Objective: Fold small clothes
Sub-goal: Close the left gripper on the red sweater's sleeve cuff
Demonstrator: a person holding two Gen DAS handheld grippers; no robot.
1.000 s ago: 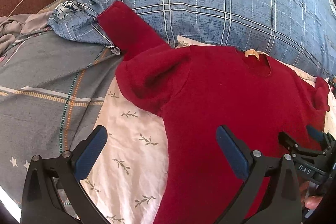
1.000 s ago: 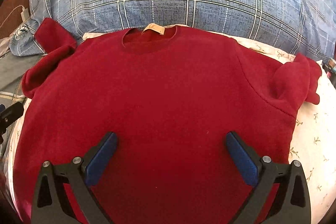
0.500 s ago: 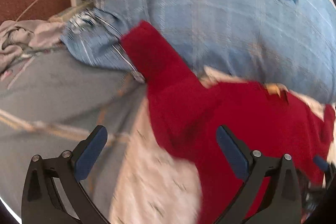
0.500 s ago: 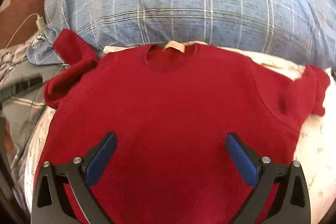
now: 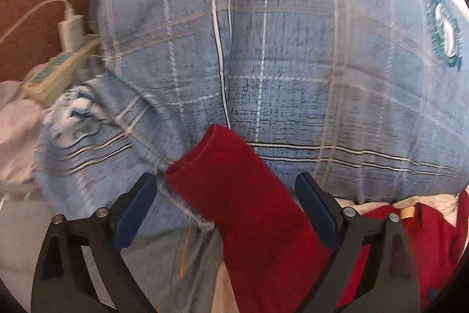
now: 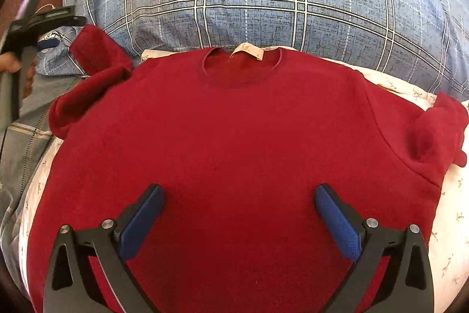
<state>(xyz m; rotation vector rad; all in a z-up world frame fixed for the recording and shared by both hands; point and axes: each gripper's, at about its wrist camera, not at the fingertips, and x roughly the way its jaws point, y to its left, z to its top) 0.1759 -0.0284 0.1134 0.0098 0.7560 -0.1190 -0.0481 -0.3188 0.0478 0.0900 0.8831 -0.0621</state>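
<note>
At nine o'clock in the left wrist view a white charger (image 5: 70, 31) sits plugged into a cream power strip (image 5: 60, 68), beside a crumpled pale cloth (image 5: 17, 134). The blue plaid pillow (image 5: 293, 63) fills the middle, from ten round to three o'clock. At six o'clock the left gripper (image 5: 224, 210) straddles the sleeve (image 5: 234, 189) of the red sweater (image 6: 234, 151); its jaws are closing, the sleeve lies between them, and the blue pads are not yet pressing on it.

In the right wrist view the sweater lies flat, front up, on a white leaf-print sheet (image 6: 451, 239), its tan neck label (image 6: 247, 51) at twelve o'clock against the pillow. The other sleeve (image 6: 436, 134) is bunched at three o'clock. The right gripper (image 6: 239, 222) hovers at six o'clock over the sweater's body, jaws spread wide, holding nothing.
</note>
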